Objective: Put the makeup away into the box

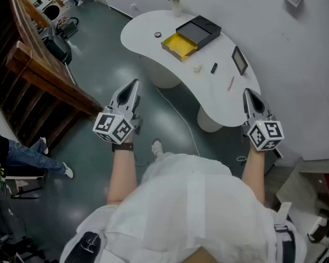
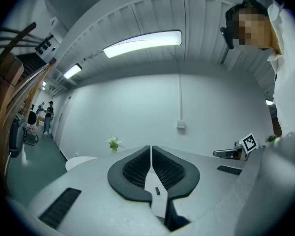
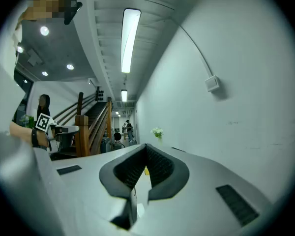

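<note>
Left gripper (image 1: 135,84) and right gripper (image 1: 247,93), jaws clenched empty — makeup (image 1: 214,68) beside box (image 1: 209,38) indistinct.

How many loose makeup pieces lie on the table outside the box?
4: a round one left of the box, a white one and a black tube in front of it, a pink stick by the dark slab. The box may hide others.

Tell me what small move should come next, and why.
Probably step closer to the white table: the right tool and left tool are both shut, empty and held short of the makeup, and the pink pencil lies loose outside the yellow box.
</note>
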A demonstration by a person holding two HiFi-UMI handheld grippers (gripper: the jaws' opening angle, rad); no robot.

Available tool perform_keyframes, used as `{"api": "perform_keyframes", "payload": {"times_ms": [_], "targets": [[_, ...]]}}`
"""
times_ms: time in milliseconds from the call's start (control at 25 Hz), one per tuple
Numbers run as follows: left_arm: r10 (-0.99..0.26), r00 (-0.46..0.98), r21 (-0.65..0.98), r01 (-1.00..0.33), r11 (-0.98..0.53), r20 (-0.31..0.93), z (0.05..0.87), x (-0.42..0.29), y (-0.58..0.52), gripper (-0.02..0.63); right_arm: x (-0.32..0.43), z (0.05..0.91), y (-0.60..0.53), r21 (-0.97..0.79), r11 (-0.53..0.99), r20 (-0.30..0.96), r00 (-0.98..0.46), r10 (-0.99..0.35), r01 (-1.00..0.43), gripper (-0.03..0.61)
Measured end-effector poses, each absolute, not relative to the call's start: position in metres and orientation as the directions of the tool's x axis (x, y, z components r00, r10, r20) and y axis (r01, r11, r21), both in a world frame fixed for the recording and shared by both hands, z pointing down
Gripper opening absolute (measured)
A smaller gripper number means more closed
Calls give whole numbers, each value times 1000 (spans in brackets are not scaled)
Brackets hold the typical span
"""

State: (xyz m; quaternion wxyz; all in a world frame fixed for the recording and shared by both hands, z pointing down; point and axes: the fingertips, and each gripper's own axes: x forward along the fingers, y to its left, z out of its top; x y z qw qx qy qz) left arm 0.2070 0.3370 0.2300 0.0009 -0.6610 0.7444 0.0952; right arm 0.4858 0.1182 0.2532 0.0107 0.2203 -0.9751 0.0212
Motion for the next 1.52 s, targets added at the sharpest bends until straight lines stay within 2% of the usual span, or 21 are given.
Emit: {"api": "perform_keyframes", "payload": {"times_ms": [600,960,1200,1520], "targets": [[-987,-118,161,-982,99,-112,242,202,335,25,479,253,118,-17,903,42,-903,-428,-429,9],[-986,-139,165,-979,123,-92,249,188,341,25,465,256,112,-93,911,22,-916,-401,-402,9],[-980,-186,188,-967,171,-65,263,159,360,25,424,266,114,-93,927,50,-931,-361,-364,11],[-978,-203,196,-962,188,-58,269,83,359,25,343,268,104,-87,934,68,-938,-341,-346,11]]}}
